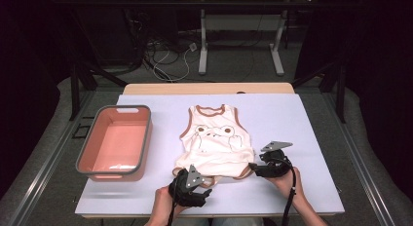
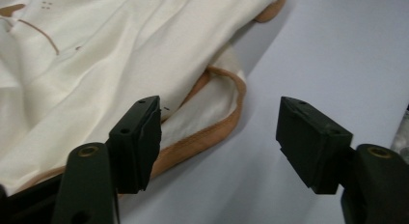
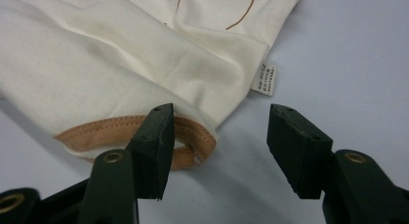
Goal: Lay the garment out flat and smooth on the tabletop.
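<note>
Left gripper [image 1: 210, 181] and right gripper [image 1: 252, 166] (both low) gape.

A white table [image 1: 292, 114] stands on grey flooring [image 1: 48, 153]; behind it, loose cables [image 1: 165, 55] and another table's legs [image 1: 203, 41] sit in apparently dark surroundings.

Even, bright overhead light falls on the white desk [image 1: 302, 123] while the surroundings stay dark. The gripper views are sharp, with soft shadows beneath the cloth.
</note>
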{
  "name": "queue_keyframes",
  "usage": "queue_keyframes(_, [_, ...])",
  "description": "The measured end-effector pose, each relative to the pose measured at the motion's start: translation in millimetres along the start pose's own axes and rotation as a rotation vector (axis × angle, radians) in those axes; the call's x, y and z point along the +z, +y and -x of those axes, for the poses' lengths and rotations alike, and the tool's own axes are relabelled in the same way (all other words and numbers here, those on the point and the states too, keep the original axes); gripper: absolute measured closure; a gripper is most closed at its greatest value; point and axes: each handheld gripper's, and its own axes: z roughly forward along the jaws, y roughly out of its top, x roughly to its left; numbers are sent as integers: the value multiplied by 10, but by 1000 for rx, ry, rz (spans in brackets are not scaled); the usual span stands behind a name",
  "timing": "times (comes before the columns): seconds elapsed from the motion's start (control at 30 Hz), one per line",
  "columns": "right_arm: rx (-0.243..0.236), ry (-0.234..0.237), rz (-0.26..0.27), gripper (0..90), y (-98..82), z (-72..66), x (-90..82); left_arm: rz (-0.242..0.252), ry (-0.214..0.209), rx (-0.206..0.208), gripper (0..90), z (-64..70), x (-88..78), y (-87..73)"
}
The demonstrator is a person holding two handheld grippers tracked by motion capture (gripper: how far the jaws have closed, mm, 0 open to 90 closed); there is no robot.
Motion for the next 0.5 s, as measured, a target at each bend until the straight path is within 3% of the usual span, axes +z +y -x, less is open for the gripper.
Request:
queue_keyframes(0.17, [4,-10,3,429,-3,4,-14,-8,-16,27,490,68,93,32])
queue_keyframes(0.27, [-3,-11,11,439,-1,5,-18,-3,-16,30,523,95,146,49])
queue_keyframes(0.43, [-17,10,18,463,-1,-15,-22,3,-14,9,615,42,244,64])
queue_keyframes(0.5, [-28,18,24,482,4,-45,-31,10,-38,-16,651,2,262,62])
